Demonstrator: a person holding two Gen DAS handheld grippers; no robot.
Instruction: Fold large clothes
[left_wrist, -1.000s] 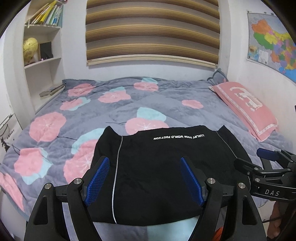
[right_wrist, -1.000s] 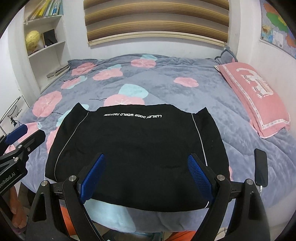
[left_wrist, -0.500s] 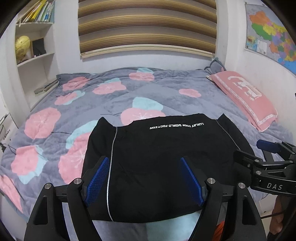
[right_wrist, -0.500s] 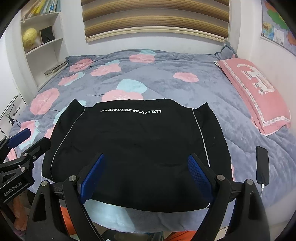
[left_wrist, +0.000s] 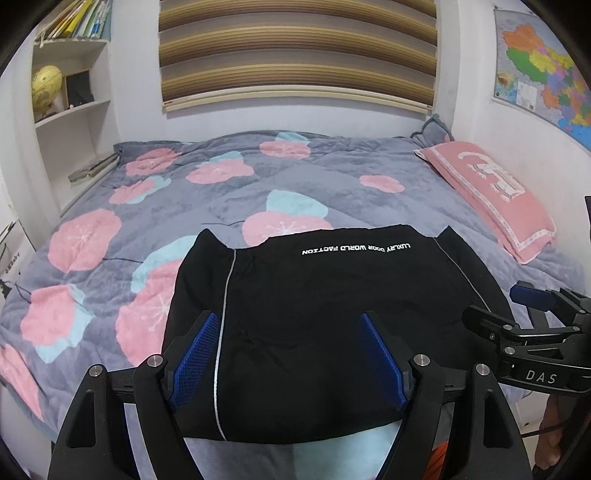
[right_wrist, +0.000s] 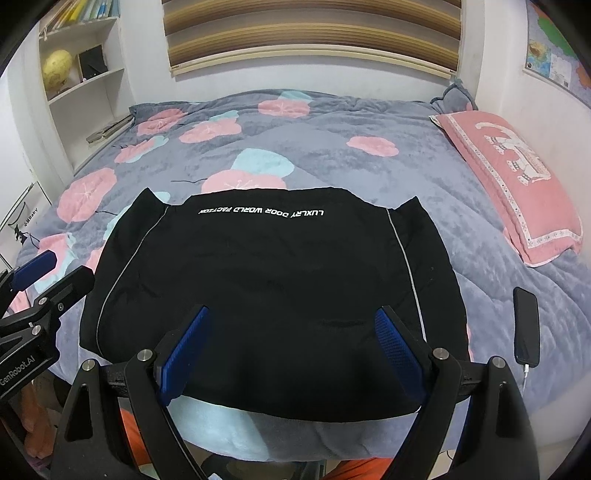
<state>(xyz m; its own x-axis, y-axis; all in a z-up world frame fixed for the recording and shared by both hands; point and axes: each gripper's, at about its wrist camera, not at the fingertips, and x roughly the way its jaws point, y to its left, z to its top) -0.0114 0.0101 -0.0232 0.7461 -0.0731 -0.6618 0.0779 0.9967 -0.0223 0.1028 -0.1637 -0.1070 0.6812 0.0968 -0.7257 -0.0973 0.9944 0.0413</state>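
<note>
A black garment (left_wrist: 314, 314) with white lettering and thin grey piping lies folded flat on the flowered quilt (left_wrist: 332, 184), near the bed's front edge. My left gripper (left_wrist: 288, 321) hovers over the garment's near left part, open, with nothing between its blue pads. My right gripper (right_wrist: 291, 315) hangs over the near right part of the black garment (right_wrist: 277, 277), also open and not holding anything. Each gripper shows in the other's view: the right gripper (left_wrist: 498, 306) at the right edge, the left gripper (right_wrist: 61, 271) at the left edge.
A pink pillow (left_wrist: 491, 192) lies along the bed's right side by the wall. A dark phone (right_wrist: 526, 325) on a white cable rests on the quilt right of the garment. White shelves (left_wrist: 74, 110) with a globe stand at the far left.
Both views have shifted only slightly. The garment lies as before and both grippers' jaws stand as wide as they did.
</note>
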